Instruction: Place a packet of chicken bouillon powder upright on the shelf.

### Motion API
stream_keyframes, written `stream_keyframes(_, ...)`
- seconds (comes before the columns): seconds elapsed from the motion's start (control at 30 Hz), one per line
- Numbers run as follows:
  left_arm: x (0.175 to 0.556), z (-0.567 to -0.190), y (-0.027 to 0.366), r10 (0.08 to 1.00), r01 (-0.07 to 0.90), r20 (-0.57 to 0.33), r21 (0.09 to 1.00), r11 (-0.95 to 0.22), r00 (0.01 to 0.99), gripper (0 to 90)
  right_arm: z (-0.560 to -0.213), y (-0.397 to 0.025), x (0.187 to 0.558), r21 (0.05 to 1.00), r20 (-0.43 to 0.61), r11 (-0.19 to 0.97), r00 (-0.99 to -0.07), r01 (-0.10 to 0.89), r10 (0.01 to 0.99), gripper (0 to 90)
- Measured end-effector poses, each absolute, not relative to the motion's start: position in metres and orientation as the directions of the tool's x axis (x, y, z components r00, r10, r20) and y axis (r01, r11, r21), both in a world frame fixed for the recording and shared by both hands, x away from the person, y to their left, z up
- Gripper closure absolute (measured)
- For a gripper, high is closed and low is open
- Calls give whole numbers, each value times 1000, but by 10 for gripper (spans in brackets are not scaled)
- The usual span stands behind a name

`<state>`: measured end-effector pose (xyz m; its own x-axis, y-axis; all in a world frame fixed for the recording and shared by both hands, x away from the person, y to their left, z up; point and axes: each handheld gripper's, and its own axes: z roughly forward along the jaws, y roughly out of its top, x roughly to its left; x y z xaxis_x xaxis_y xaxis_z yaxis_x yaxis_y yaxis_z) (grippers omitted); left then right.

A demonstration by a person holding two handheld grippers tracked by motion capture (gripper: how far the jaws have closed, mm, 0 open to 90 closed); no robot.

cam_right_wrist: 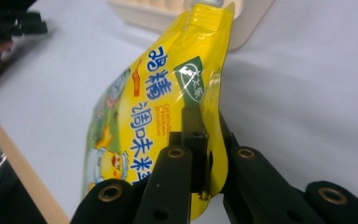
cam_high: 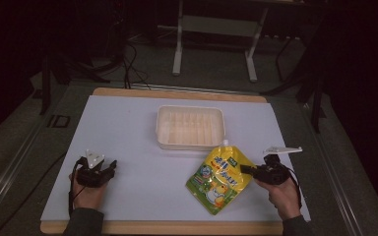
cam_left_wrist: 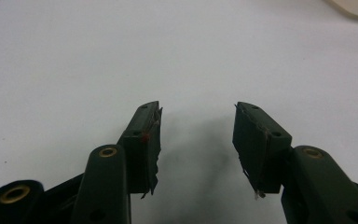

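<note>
While right gripper (cam_right_wrist: 204, 154) fingers pinch pouch (cam_high: 220, 179) edge:
Soft, floppy, prob. slippery; hold near spout, by tray (cam_high: 190, 143). Left gripper (cam_left_wrist: 198, 140) fingers wide.

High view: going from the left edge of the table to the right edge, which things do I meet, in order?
Left hand-held gripper → white plastic tray → yellow seasoning pouch → right hand-held gripper, shut on the pouch's edge.
</note>
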<state>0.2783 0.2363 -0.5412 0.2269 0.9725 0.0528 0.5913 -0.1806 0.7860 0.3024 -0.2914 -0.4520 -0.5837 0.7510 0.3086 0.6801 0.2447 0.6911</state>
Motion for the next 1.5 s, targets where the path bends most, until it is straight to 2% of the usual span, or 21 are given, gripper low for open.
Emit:
stream_keyframes(0.3,278,-541,236,972,592,55,785,-183,228,506,-421,-320,299,752,295,161,-545,639,785,900)
stream_keyframes(0.5,278,-541,236,972,592,55,785,-182,227,505,-417,-329,293,761,322,138,-554,634,767,900)
stream_keyframes(0.77,278,-541,236,973,593,54,784,-182,226,502,-410,-322,292,755,322,198,-616,625,719,894)
stream_keyframes(0.9,278,-541,236,972,592,55,785,-182,226,502,-409,-317,291,740,308,247,-641,626,703,858)
stream_keyframes(1.27,278,-541,236,973,593,57,784,-182,224,502,-416,-311,293,703,325,283,-648,653,689,833)
stream_keyframes(1.5,278,-541,236,973,592,54,785,-181,225,502,-419,-305,297,689,332,290,-645,664,689,869)
